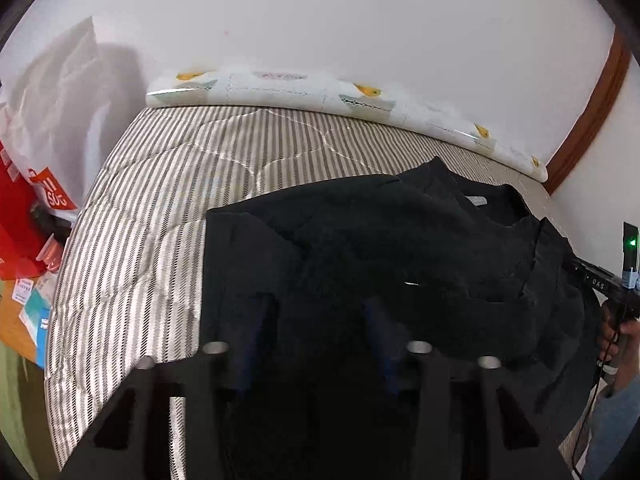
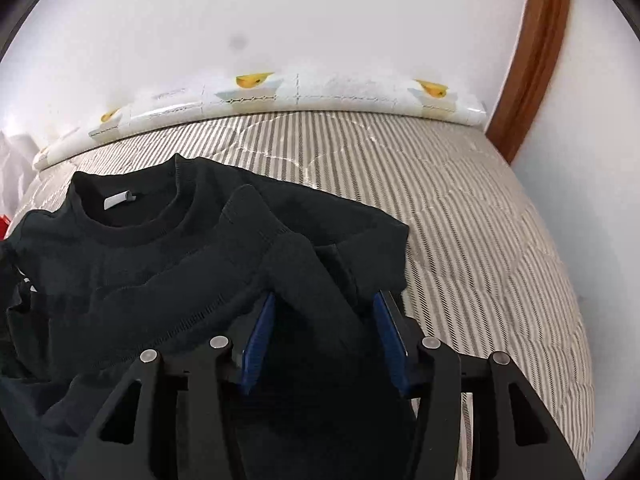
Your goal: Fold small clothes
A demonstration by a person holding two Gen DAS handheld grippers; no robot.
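My black sweater [image 2: 168, 264] lies rumpled on the striped mattress [image 2: 460, 216], collar toward its far edge by the wall. My right gripper [image 2: 324, 312] stands parted with sweater fabric bunched between its blue pads [image 2: 260, 332]; whether my left gripper [image 1: 316, 312] grips the cloth, I cannot tell.

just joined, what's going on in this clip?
A person with a handheld gripper in each hand is folding a small black sweater on a striped bed cover. The right gripper has a bunched fold between its blue fingers; whether they pinch it is unclear. The left gripper sits over dark fabric too, state unclear. The sweater is still rumpled, collar toward the wall.
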